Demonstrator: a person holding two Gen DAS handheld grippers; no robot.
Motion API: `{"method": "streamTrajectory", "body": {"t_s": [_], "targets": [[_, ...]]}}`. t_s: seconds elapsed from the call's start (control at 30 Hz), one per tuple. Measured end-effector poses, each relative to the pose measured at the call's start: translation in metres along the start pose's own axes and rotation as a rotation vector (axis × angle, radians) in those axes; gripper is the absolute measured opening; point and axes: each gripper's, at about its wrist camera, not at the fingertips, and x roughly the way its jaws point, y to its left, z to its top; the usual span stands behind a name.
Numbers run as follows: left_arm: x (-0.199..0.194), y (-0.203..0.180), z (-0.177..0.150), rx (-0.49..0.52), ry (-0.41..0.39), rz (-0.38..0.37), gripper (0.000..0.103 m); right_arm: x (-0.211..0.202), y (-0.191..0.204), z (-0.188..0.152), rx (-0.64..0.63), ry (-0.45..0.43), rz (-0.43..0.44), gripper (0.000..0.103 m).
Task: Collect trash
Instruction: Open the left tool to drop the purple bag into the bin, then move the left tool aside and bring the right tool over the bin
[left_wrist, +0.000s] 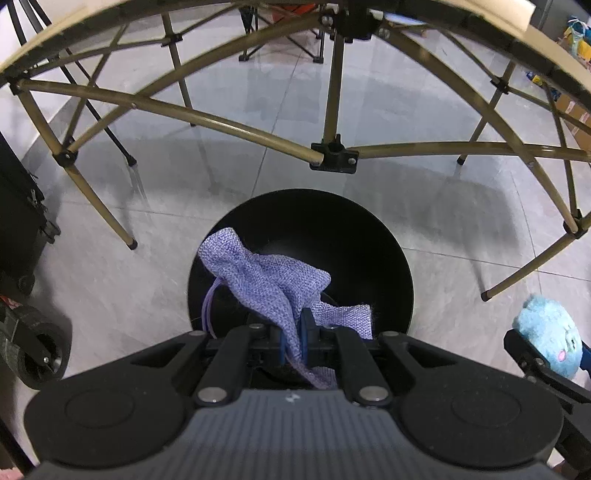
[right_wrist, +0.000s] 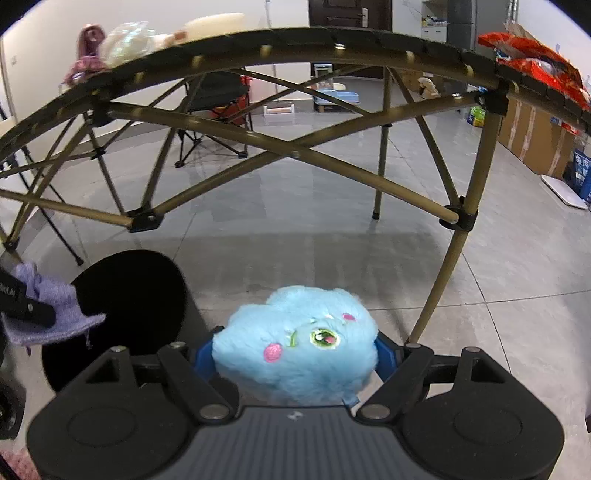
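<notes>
Purple knit pouch (left_wrist: 269, 280) pinched in your left gripper (left_wrist: 293, 339) right over the black bin's (left_wrist: 369, 236) open mouth, your right gripper (right_wrist: 295, 354) clamped around a fluffy blue plush toy (right_wrist: 299, 343) beside the bin, folding table's frame (left_wrist: 229, 122) overhead, grey tiled floor (right_wrist: 332, 206) beneath.

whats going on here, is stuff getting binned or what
A person is clearing up with a handheld gripper in each hand. The left gripper is shut on a purple knitted pouch, holding it right over the open black bin on the floor beside the folding table. The right gripper clamps a blue plush toy, off to the bin's right and not yet above it. Neither item has been dropped yet.
</notes>
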Motion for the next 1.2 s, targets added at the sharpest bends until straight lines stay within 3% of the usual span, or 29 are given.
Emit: {"method": "streamTrajectory", "body": {"t_s": [0.47, 0.57, 0.67, 0.7, 0.73, 0.8, 1.2], "targets": [[0.035, -0.008, 0.018, -0.034, 0.062, 0.023, 0.008, 0.026, -0.023, 0.002, 0.053, 0.045, -0.023, 0.079], [0.035, -0.009, 0.016, -0.025, 0.068, 0.022, 0.013, 0.026, -0.023, 0.000, 0.052, 0.047, -0.025, 0.079], [0.035, -0.008, 0.016, -0.031, 0.066, 0.032, 0.031, 0.024, -0.023, 0.000, 0.053, 0.043, -0.027, 0.079], [0.034, -0.009, 0.015, -0.033, 0.067, 0.033, 0.053, 0.023, -0.023, 0.000, 0.053, 0.041, -0.027, 0.079], [0.034, -0.008, 0.015, -0.035, 0.067, 0.038, 0.081, 0.023, -0.023, 0.001, 0.052, 0.040, -0.026, 0.079], [0.030, -0.009, 0.014, -0.037, 0.055, 0.057, 0.103, 0.022, -0.023, 0.001, 0.052, 0.038, -0.024, 0.079], [0.030, -0.005, 0.011, -0.021, 0.057, 0.083, 0.103, 0.015, -0.020, 0.002, 0.047, 0.036, -0.013, 0.079]]}}
